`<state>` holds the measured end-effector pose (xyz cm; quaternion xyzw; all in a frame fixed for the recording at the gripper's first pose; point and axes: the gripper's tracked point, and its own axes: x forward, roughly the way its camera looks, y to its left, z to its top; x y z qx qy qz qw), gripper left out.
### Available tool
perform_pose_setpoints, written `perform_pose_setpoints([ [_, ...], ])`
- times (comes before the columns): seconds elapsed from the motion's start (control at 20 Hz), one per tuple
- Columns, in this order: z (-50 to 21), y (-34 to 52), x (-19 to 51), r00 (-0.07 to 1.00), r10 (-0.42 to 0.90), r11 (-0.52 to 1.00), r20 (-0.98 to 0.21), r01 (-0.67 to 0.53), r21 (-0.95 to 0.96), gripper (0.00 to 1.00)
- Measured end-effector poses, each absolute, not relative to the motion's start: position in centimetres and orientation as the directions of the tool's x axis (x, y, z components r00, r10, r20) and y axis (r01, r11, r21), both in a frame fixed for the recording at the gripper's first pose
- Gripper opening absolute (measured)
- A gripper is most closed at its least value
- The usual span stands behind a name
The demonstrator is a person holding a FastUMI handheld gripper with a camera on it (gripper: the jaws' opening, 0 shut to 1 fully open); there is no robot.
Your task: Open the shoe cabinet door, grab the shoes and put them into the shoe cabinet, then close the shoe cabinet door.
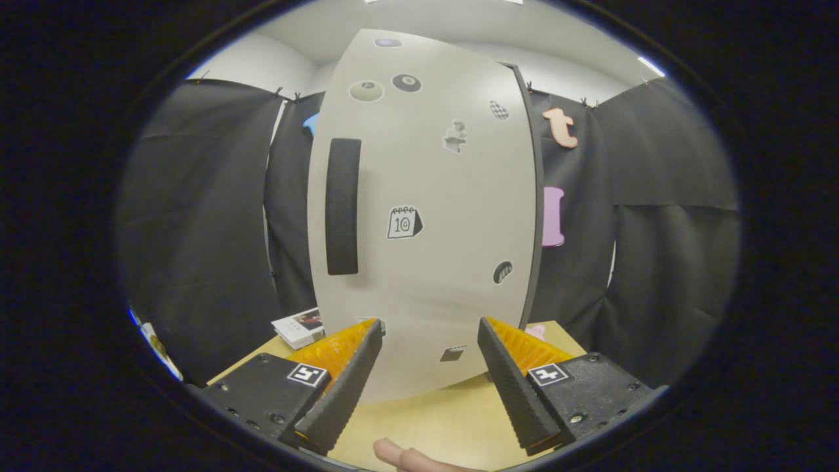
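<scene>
Pale grey shoe cabinet door (426, 216), stickered, black handle (343, 206); gripper (429, 328) jaws wide, holding nothing

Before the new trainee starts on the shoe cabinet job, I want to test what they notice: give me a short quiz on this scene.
1. True or false: the cabinet door is closed.
2. The gripper is: A) shut on the handle B) open, holding nothing C) shut on a shoe.
3. On which side of the door, seen past the fingers, does the dark handle sit?

Key
1. True; the door faces the gripper flat.
2. B; the fingers stand apart just ahead of the door.
3. The left side, as an upright bar.
</scene>
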<state>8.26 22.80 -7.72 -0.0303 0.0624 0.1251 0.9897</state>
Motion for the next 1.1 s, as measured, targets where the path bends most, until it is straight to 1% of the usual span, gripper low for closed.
perform_pose_setpoints([
  [0.05, -7.3, 21.9, 7.8, 0.971, 0.209, 0.975, -0.117, -0.216, -0.051, 0.97],
  [0.25, -5.3, 19.7, 5.2, 0.991, 0.132, 0.988, -0.037, -0.134, -0.074, 0.97],
  [0.4, -4.7, 18.5, 2.9, 0.994, 0.105, 0.992, 0.012, -0.104, -0.075, 0.97],
  [0.65, -5.8, 15.9, 0.3, 0.997, 0.074, 0.997, 0.009, -0.073, -0.039, 0.97],
  [0.9, -5.1, 13.4, -0.7, 0.999, 0.029, 0.998, 0.046, -0.027, -0.054, 0.97],
  [1.1, -5.8, 13.3, -0.9, 0.999, 0.044, 0.997, 0.027, -0.042, -0.06, 0.97],
])
